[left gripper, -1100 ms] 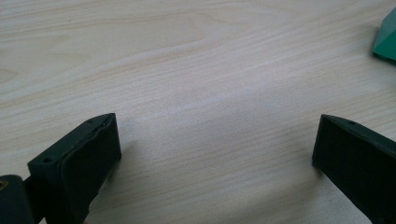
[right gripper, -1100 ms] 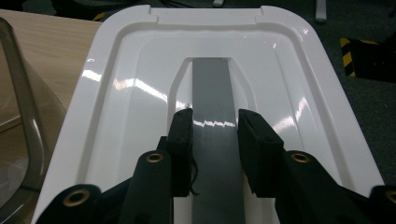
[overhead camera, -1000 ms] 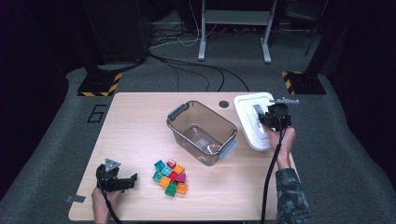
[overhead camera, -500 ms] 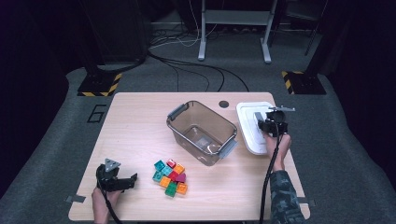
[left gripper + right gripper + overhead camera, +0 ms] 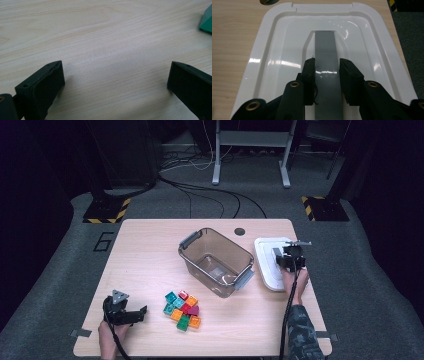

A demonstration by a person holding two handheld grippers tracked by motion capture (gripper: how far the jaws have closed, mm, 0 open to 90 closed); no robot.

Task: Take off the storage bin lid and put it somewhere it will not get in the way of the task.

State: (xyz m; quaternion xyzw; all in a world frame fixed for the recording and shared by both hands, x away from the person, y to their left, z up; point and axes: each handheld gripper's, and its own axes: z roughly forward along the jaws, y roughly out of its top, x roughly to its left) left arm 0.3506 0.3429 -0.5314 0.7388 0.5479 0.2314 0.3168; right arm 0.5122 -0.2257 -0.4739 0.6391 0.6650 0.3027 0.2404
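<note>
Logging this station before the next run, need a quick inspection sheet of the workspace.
Surface: light wood table, bare between things.
Job's things: white lid flat at the table's right edge; its grey handle sits between the right gripper's jaws.
Clutter: clear bin open at centre; coloured blocks heaped in front of it.
Grippers: right gripper shut on grey handle; left gripper open over bare wood.
Cables: one trails from each gripper; more on the floor behind.
Surroundings: grey carpet, striped stand bases.

The right gripper (image 5: 291, 256) rests on the white lid (image 5: 270, 265), beside the clear bin (image 5: 216, 261); the left gripper (image 5: 122, 309) sits near coloured blocks (image 5: 182, 310).
</note>
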